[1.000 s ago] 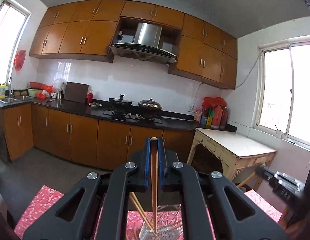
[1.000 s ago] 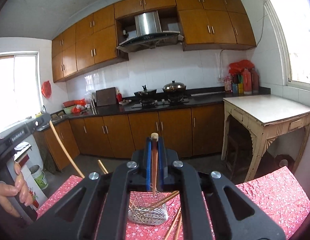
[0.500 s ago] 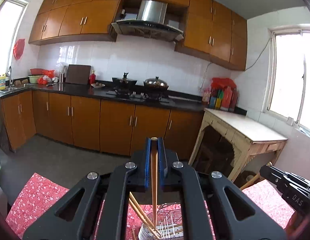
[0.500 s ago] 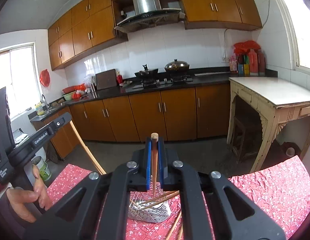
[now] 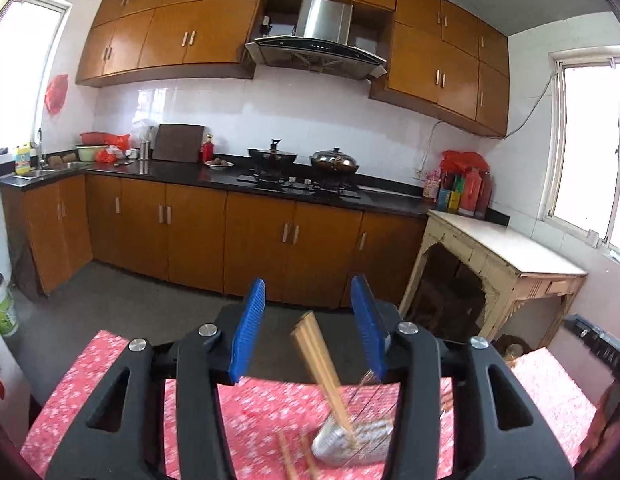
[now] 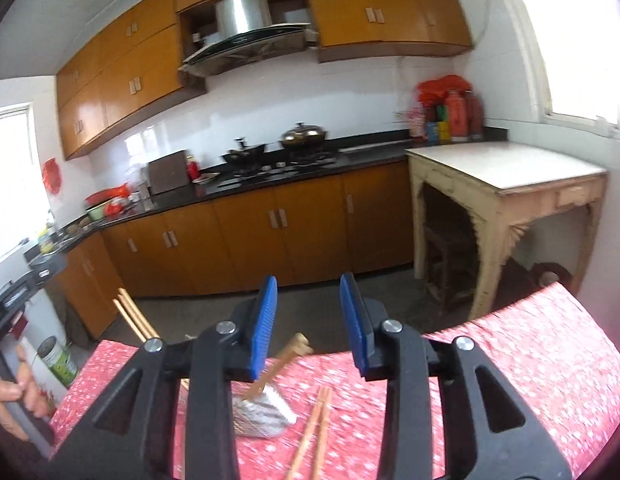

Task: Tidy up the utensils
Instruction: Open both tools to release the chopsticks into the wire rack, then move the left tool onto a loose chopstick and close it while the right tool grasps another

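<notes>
Two blue pads of the left gripper were spreading, touching none of the chopsticks leaning in the wire basket near the red tablecloth's front edge. From the right wrist, the right gripper was likewise opening, empty, above the same basket, with loose chopsticks lying just beside it.

In my left view, low and right of the middle, my wooden chopsticks stand tilted in the shiny wire basket. Their tops lean to the upper left. The basket sits on the red flowery cloth. More chopsticks lie flat just left of it, blurry. In my right view, two loose chopsticks lie side by side just right of the basket, low in the middle.
</notes>
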The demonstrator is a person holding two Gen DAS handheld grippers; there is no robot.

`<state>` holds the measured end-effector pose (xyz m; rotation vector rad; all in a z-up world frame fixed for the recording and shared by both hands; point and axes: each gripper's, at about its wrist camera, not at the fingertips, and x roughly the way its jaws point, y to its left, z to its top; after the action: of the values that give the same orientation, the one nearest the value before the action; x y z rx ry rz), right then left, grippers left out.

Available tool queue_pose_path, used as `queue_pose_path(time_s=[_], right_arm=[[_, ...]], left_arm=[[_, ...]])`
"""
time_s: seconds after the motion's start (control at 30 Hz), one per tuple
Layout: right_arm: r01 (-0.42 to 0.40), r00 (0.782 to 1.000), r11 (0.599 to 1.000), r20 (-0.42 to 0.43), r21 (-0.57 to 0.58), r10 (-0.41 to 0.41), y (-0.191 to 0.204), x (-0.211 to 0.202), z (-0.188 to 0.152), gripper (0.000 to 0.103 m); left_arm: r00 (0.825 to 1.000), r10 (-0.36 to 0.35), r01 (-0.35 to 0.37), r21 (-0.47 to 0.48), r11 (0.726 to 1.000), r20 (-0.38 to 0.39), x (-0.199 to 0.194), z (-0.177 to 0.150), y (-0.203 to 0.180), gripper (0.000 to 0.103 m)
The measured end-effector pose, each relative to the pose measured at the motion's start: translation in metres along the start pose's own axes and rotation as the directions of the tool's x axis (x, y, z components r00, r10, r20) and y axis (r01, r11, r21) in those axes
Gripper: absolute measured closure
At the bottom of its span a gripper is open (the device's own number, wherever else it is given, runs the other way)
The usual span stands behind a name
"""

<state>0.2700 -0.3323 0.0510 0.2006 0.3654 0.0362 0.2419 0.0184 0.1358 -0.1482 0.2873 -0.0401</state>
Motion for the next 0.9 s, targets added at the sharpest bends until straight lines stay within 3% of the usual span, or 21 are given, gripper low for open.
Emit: queue_pose_path(time_s=[0.13,0.27,0.33,0.43,0.57,0.83,0.9], right_arm=[[0.08,0.994,0.997,-0.075,0.012,-0.079,-0.032,0.001,-0.041,0.069],[0.105,0.977,0.994,-0.189,0.024,-0.099,-0.047,0.013,-0.097,0.069],[0.089,0.96,0.996,-0.269,0.028,-0.078,-0.045,0.023,-0.132,0.069],[0.03,0.927,0.999,-0.373,0.015,-0.022,-0.03,0.037,-0.174,0.071],[-0.03,0.889,0.999,-0.458,-0.037,0.01,-0.003,0.046,-0.216,0.071],[-0.045,0.857,0.994,-0.516,-0.103,-0.015,0.024,0.063,-0.244,0.071],[-0.027,0.862,0.989,-0.505,-0.143,-0.049,0.029,0.065,-0.245,0.081]], left_arm=[[0.997,0.026,-0.026,-0.002,1.0,-0.067,-0.018,-0.036,0.024,0.054],[0.984,0.054,-0.053,0.012,0.999,-0.172,-0.02,-0.091,0.04,0.048],[0.972,0.052,-0.049,0.02,0.999,-0.229,-0.014,-0.113,0.042,0.048],[0.941,0.031,-0.031,0.006,1.0,-0.336,-0.004,-0.157,0.043,0.048],[0.906,0.0,0.001,0.003,1.0,-0.423,0.004,-0.193,0.038,0.048],[0.871,-0.021,0.052,0.049,0.997,-0.49,0.012,-0.225,0.011,0.048],[0.863,-0.028,0.061,0.05,0.997,-0.504,0.015,-0.23,0.007,0.048]])
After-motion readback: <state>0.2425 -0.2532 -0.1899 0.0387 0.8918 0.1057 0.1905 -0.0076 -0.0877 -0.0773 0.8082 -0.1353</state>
